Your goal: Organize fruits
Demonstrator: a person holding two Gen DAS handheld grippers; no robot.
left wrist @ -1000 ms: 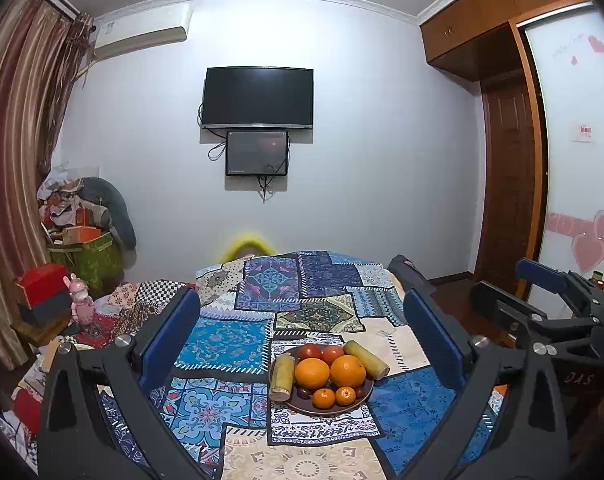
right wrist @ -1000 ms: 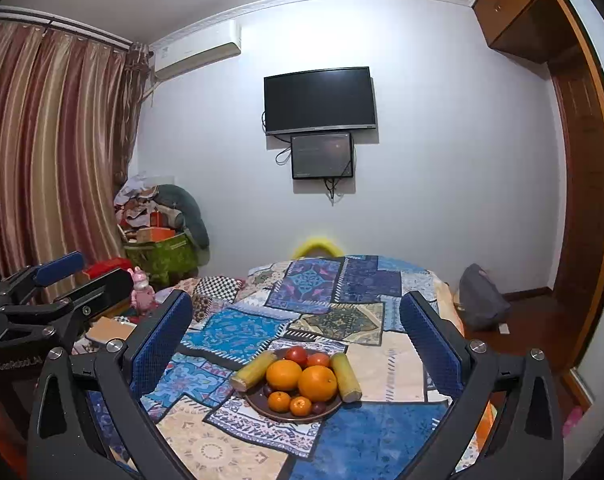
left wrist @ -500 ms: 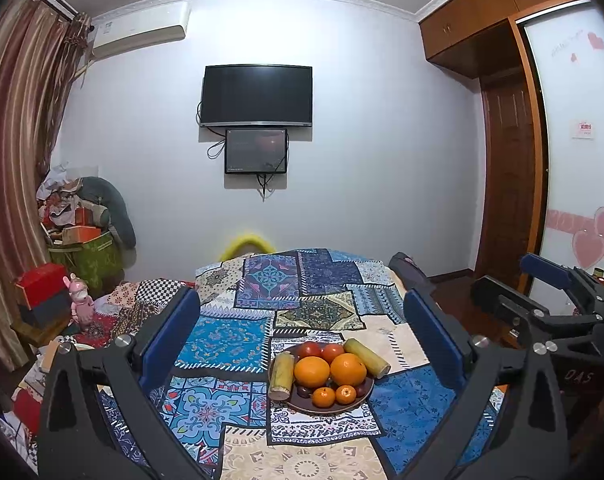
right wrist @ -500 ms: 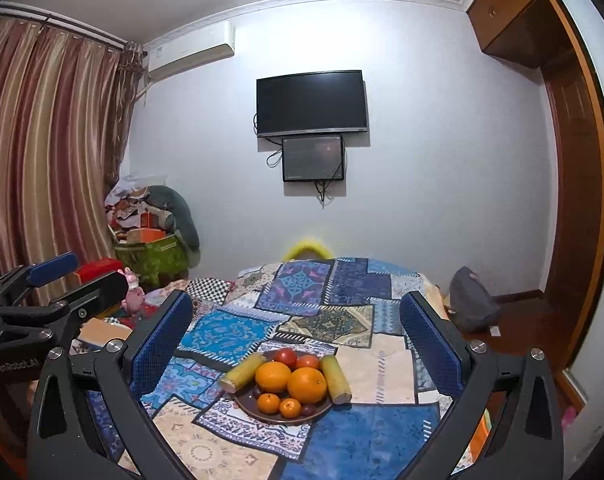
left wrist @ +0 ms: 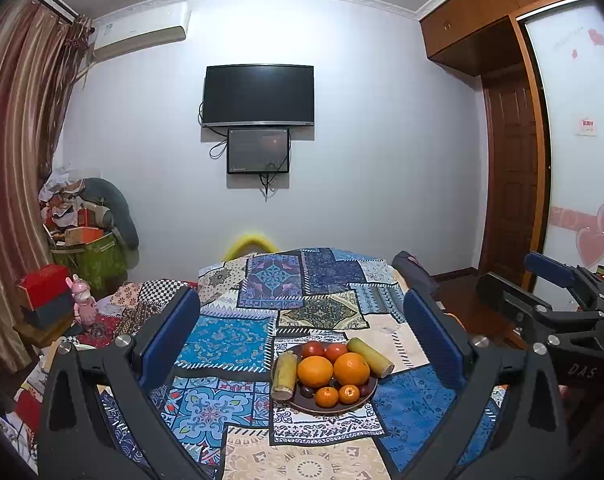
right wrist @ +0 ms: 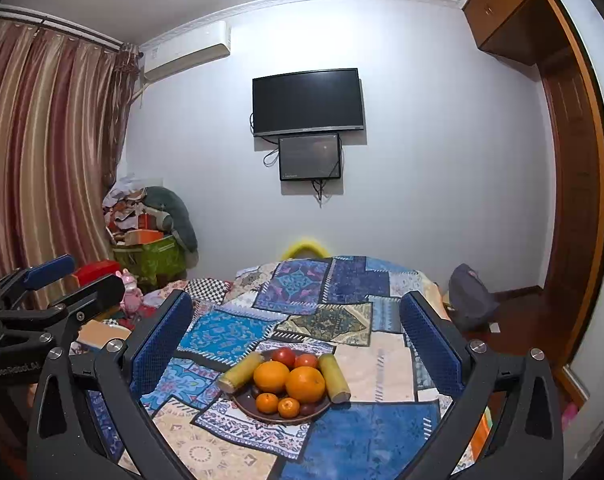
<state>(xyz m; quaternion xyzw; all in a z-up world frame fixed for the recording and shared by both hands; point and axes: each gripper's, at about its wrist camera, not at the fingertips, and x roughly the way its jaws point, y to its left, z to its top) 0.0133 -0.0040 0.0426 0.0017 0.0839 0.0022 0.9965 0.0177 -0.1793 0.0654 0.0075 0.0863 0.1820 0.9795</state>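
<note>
**Both claws wide over the fruit plate**

My left gripper (left wrist: 302, 340) and right gripper (right wrist: 296, 336) are spread wide, with nothing between the blue pads. The dark plate (left wrist: 302, 402) sits on the patchwork tablecloth (left wrist: 226, 338) ahead of me, holding two oranges (left wrist: 315, 371), two tomatoes (left wrist: 313, 349), two tangerines (left wrist: 327, 397), dark plums (left wrist: 307, 391) and two sugarcane pieces (left wrist: 284, 370) on its left and right edges.

1. Bare patchwork cloth (left wrist: 230, 340) lies on every side of the brown plate (left wrist: 302, 402), so its rim is reachable all round.
2. Two sugarcane pieces (left wrist: 284, 370) (left wrist: 370, 356) flank the heaped fruit left and right, overhanging the rim.
3. Two oranges (left wrist: 315, 371) and two tangerines (left wrist: 327, 397) crowd the front, touching each other.
4. Tomatoes (left wrist: 313, 349) sit behind the oranges, reachable from above.
</note>
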